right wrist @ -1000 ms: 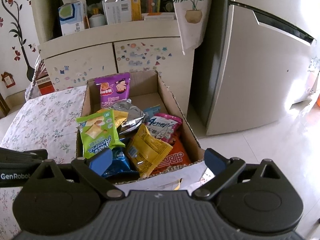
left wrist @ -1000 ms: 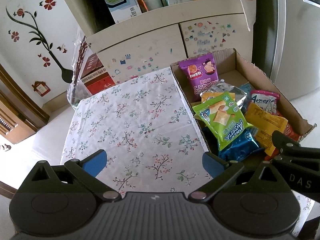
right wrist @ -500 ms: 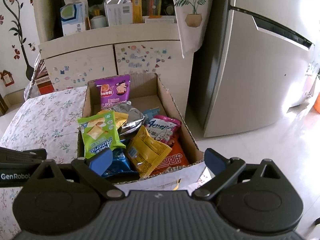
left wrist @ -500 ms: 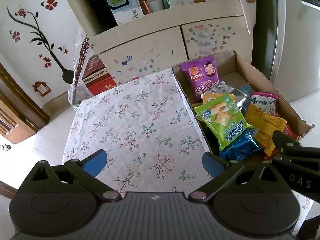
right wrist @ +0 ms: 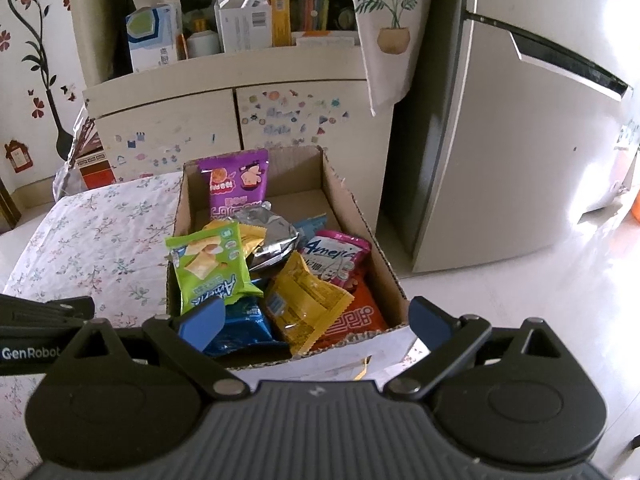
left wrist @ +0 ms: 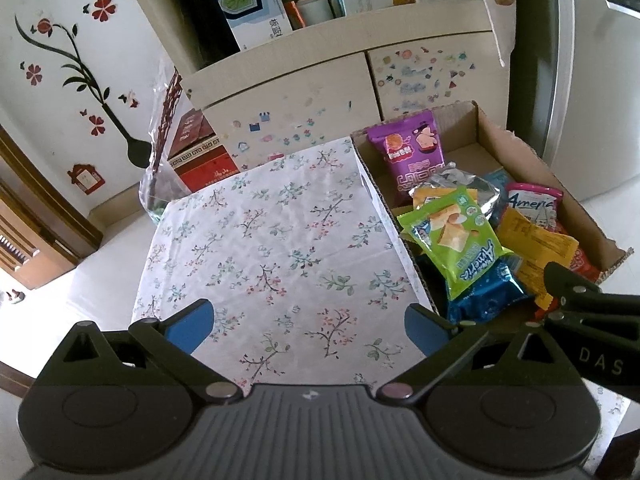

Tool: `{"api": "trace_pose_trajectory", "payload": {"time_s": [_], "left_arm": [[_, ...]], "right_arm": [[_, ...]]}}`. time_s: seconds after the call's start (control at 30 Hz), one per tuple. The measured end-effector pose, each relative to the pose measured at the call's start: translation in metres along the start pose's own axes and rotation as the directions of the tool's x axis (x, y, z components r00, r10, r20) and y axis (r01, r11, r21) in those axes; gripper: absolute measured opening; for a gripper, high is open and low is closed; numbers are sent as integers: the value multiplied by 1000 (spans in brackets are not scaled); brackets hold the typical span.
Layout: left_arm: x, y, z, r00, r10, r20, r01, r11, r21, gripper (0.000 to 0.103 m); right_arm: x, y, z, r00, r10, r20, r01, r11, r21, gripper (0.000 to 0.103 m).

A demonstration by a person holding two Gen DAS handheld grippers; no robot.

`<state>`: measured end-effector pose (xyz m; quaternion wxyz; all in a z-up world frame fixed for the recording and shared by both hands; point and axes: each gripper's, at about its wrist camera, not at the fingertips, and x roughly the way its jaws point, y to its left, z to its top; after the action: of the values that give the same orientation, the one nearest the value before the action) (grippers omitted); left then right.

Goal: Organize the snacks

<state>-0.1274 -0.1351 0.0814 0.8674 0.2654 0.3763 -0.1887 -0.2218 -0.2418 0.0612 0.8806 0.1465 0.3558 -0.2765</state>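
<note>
A cardboard box (right wrist: 352, 204) (left wrist: 516, 148) stands at the right end of a table with a floral cloth (left wrist: 276, 240) (right wrist: 92, 236). It holds several snack packs: a green one (right wrist: 208, 268) (left wrist: 456, 236) on top, a purple one (right wrist: 236, 184) (left wrist: 408, 152) upright at the back, a silver one (right wrist: 268, 236), a yellow one (right wrist: 304, 304), a blue one (right wrist: 240, 328), a pink one (right wrist: 336, 256) and an orange one (right wrist: 356, 320). My left gripper (left wrist: 308, 322) is open and empty above the cloth. My right gripper (right wrist: 314, 320) is open and empty above the box's near end.
A cream cabinet (right wrist: 224, 120) with boxes on its shelf stands behind the table. A fridge (right wrist: 520, 140) stands right of the box. A red box (left wrist: 196, 156) and a clear plastic bag (left wrist: 160, 172) sit beyond the table's far left corner.
Both grippers have drawn back and up slightly, so the box and table appear a little farther away. Both stay open and empty. The snacks have not moved.
</note>
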Motion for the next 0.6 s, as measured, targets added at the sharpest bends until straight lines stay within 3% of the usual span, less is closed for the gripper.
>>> {"api": "trace_pose_trajectory", "payload": {"time_s": [0.6], "left_arm": [[18,-1,14,1000,9,-18,-8,998,70,103]], "right_arm": [[19,3,7,997,-4,-73,10,997,77,98]]}}
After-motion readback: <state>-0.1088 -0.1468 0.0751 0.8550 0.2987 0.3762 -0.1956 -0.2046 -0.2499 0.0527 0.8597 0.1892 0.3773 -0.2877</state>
